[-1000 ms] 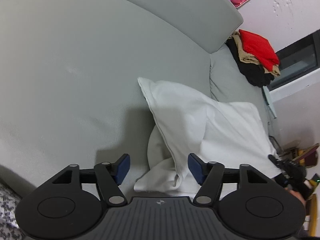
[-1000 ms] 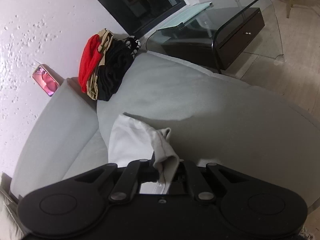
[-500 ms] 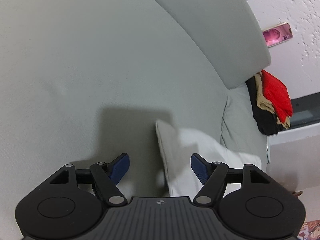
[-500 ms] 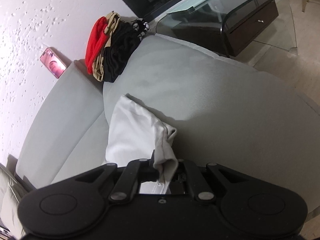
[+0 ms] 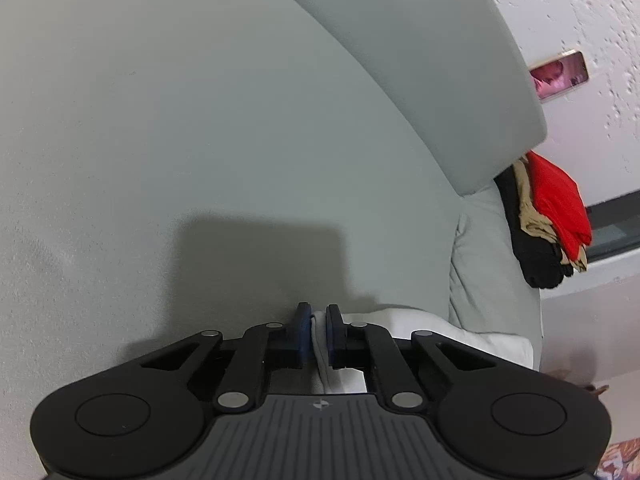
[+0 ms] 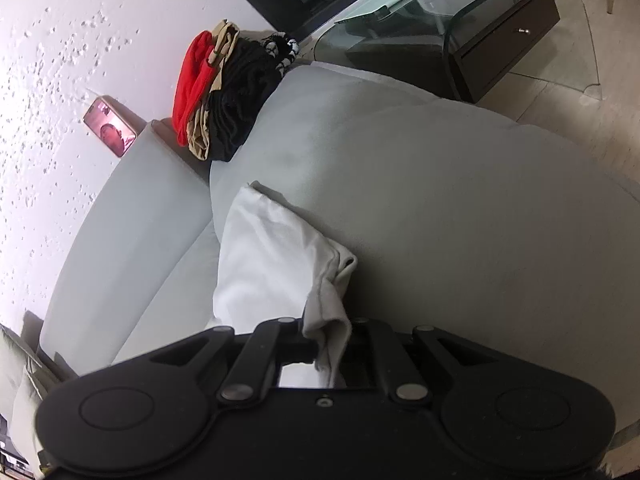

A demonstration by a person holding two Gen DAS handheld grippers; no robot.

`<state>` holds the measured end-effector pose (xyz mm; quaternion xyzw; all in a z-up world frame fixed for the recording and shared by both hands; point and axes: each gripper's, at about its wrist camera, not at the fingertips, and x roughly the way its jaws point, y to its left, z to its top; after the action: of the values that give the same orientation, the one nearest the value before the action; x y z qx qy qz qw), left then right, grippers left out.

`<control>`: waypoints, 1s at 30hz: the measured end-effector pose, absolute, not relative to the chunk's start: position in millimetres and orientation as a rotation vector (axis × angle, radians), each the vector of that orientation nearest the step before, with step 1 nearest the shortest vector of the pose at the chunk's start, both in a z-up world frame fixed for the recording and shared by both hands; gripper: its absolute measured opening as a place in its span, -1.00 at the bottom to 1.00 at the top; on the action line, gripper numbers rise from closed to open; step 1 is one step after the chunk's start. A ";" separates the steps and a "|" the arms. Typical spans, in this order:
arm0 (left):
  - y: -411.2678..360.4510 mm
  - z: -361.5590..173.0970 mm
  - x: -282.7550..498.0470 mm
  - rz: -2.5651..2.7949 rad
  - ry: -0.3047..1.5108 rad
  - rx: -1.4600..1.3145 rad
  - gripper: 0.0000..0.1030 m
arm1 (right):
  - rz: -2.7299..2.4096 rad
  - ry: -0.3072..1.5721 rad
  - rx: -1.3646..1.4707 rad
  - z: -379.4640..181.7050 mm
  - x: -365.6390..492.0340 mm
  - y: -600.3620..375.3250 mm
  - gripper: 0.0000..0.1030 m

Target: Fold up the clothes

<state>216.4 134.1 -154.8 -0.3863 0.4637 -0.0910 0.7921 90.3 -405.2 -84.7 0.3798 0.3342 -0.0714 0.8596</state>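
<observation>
Left gripper (image 5: 318,322): we see its blue pads (image 5: 304,326) just closed onto a corner of the white garment (image 5: 440,330), cloth pinched between them at 6 o'clock.
Right gripper (image 6: 332,344): we see the jaws together, clamped on a bunched fold of the same garment.
White garment: it lies on the grey sofa (image 6: 440,200), spreading from the right gripper toward 11 o'clock.
Clothes pile (image 6: 224,92): red, tan and black pieces, stacked on the sofa's far end at 11 o'clock, well apart.
Phone (image 6: 110,132): propped against the wall, at 10 o'clock.
</observation>
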 end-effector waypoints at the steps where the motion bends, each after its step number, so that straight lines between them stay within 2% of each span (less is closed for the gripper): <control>1: 133.1 -152.3 217.3 -0.206 0.998 -0.825 -0.93 | -0.150 0.704 0.794 -84.2 90.9 -404.3 -0.90; 3: 133.1 -150.1 218.4 -0.215 1.023 -0.803 -0.86 | -0.148 0.711 0.784 -83.8 92.1 -402.1 -0.90; 4: 133.1 -149.9 218.4 -0.214 1.041 -0.804 -0.65 | -0.148 0.714 0.778 -83.7 92.6 -401.1 -0.89; 5: 134.2 -149.4 216.6 -0.224 1.045 -0.815 -0.35 | -0.147 0.715 0.774 -83.3 92.7 -400.6 -0.89; 7: 134.8 -147.3 212.0 -0.248 1.029 -0.834 -0.13 | -0.144 0.716 0.776 -83.3 92.0 -401.2 -0.89; 10: 131.4 -149.7 210.2 -0.264 1.020 -0.839 -0.02 | -0.132 0.712 0.787 -85.2 90.0 -403.2 -0.89; 12: 129.0 -154.2 211.6 -0.270 1.016 -0.857 -0.10 | -0.126 0.710 0.791 -86.9 89.8 -404.6 -0.90; 13: 127.7 -156.0 213.3 -0.268 1.017 -0.868 -0.28 | -0.125 0.709 0.801 -87.7 89.7 -405.6 -0.90; 14: 126.4 -157.6 215.4 -0.262 1.023 -0.875 -0.56 | -0.124 0.708 0.811 -88.4 89.6 -406.7 -0.90; 16: 126.4 -160.1 215.8 -0.246 1.045 -0.883 -0.86 | -0.123 0.706 0.831 -89.9 89.3 -408.4 -0.90; 22: 115.3 -122.7 215.3 -0.206 0.943 -0.676 -0.93 | -0.132 0.707 0.856 -89.5 89.2 -408.3 -0.89; 27: 91.3 -81.7 256.8 -0.228 0.851 -0.427 -0.93 | -0.154 0.723 0.820 -84.9 92.8 -402.4 -0.88; 30: 72.7 -86.9 283.4 -0.209 0.867 -0.286 -0.91 | -0.165 0.717 0.797 -85.2 93.1 -398.2 -0.88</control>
<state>283.4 72.7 -86.9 -0.1379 0.4177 -0.1008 0.8924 93.1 -398.2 -85.2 0.3794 0.3414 -0.0784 0.8564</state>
